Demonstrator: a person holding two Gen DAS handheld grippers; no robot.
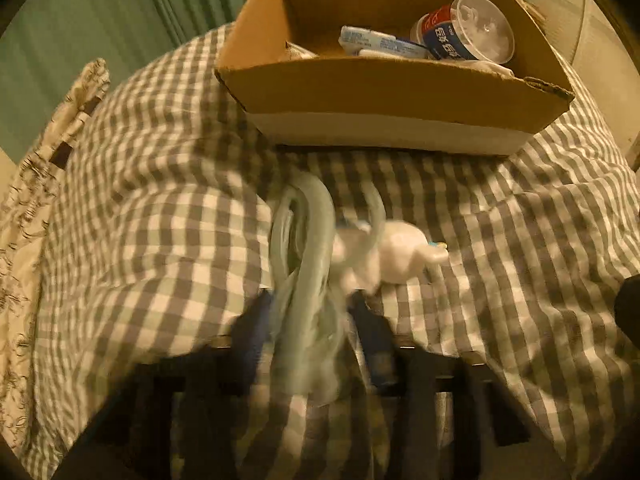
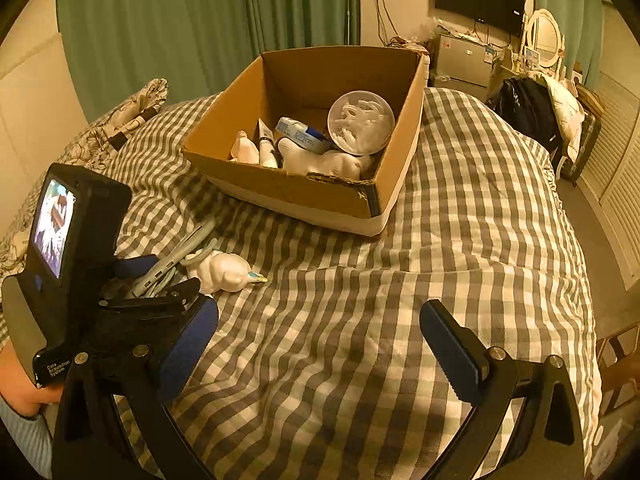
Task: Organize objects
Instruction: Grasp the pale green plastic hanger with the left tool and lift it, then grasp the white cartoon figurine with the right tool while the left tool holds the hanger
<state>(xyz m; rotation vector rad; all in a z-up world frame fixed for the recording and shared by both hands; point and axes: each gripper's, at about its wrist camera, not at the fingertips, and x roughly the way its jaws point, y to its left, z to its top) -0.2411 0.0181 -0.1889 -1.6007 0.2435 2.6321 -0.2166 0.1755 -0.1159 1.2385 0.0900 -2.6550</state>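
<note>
A coiled pale green-grey cable (image 1: 304,280) with a white charger plug (image 1: 396,256) lies on the checked bed cover. My left gripper (image 1: 312,344) is closed around the cable's loops, blurred by motion. In the right wrist view the left gripper (image 2: 160,280) holds the cable (image 2: 176,260) next to the white plug (image 2: 224,272). My right gripper (image 2: 320,348) is open and empty over the cover. A cardboard box (image 1: 380,92) beyond holds a clear-lidded tub (image 1: 476,32), tubes and white socks; it also shows in the right wrist view (image 2: 304,196).
The grey-white checked duvet (image 2: 460,240) covers the bed. A patterned pillow (image 2: 120,120) lies at the left, green curtains (image 2: 180,20) behind. A chair with dark clothes (image 2: 528,108), a fridge and a wall TV stand at the far right.
</note>
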